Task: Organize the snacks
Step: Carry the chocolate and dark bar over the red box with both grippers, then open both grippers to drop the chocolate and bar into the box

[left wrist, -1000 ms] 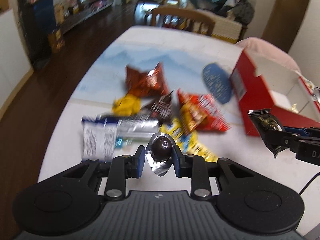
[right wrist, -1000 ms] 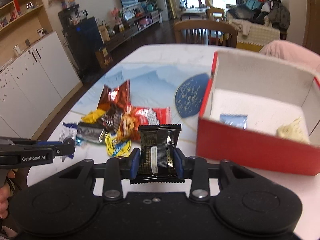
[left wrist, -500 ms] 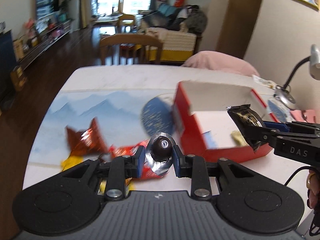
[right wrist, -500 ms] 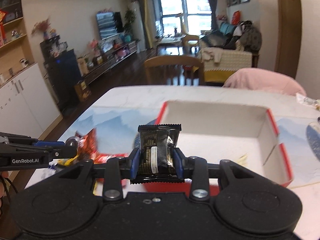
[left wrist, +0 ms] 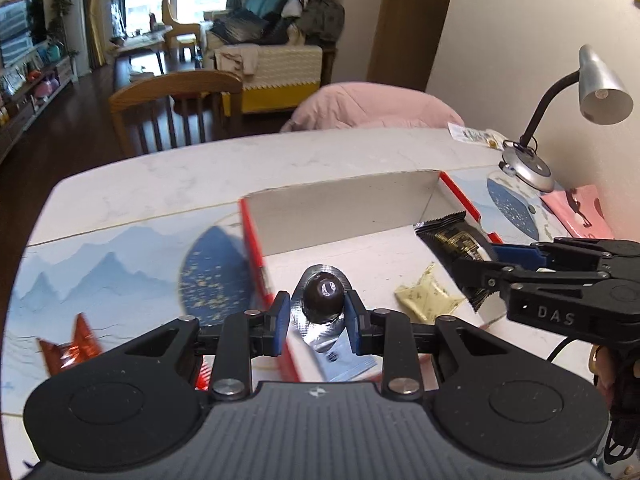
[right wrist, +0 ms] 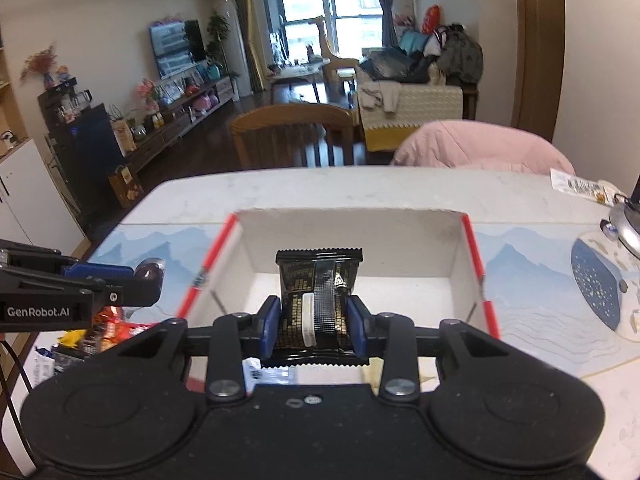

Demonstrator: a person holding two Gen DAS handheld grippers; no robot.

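My left gripper (left wrist: 318,314) is shut on a silver foil blister with a dark chocolate ball (left wrist: 322,295), held over the left part of the red box (left wrist: 253,236). My right gripper (right wrist: 315,322) is shut on a black and gold snack packet (right wrist: 318,280), held above the box's white inside (right wrist: 400,292). The packet also shows in the left wrist view (left wrist: 456,240). A pale yellow sachet (left wrist: 426,296) and a light blue sachet (left wrist: 348,364) lie in the box. The left gripper shows at the left of the right wrist view (right wrist: 150,270).
Loose snack bags lie left of the box, an orange foil bag (left wrist: 72,346) and a pile (right wrist: 108,328). A desk lamp (left wrist: 528,160) stands at the far right. A wooden chair (left wrist: 176,100) and a pink cushion (right wrist: 480,148) are behind the table.
Both grippers have moved right from the snack pile to above the red box, each still holding its snack. The box now fills both views.
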